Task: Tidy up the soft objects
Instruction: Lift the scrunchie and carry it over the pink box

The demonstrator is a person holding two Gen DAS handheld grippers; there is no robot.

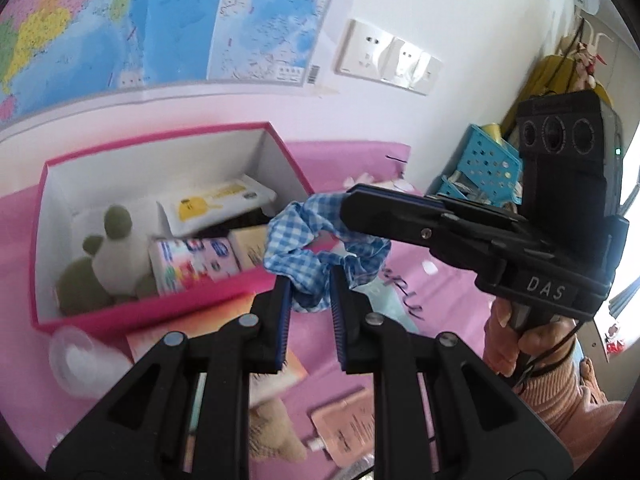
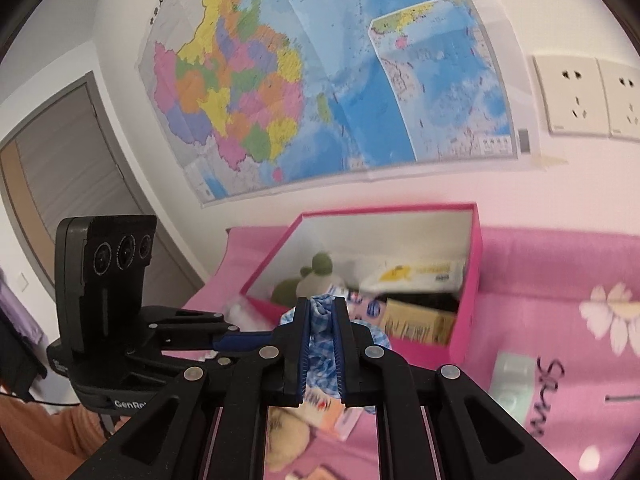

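A blue-and-white gingham fabric scrunchie (image 1: 320,256) hangs in the air just in front of the open pink cardboard box (image 1: 168,312), stretched between two tools. The left hand-held gripper (image 1: 310,280) pinches the scrunchie's lower edge between its blue-ribbed pads. The right hand-held gripper (image 1: 352,200) comes in from the right of the box and clamps the scrunchie's upper edge; in the right wrist view the same right hand-held gripper (image 2: 322,304) has its pads pressed together on a fold of checked cloth. A hand (image 1: 516,344) in a peach knitted sleeve holds the right tool's grip.

Inside the box lie a white-and-olive plush toy (image 1: 108,264) at its left end, a colourful printed tissue packet (image 1: 196,264) at its front wall, a white packet with a yellow cartoon figure (image 1: 212,204) toward its back wall, and a tan carton (image 1: 250,246) beside the tissue packet. The box sits on a pink flowered bed sheet (image 2: 560,280). In front of the box, on the sheet, lie an orange booklet (image 1: 208,320) and a beige plush toy (image 1: 276,432). On the wall behind the box hangs a coloured map (image 2: 320,72).
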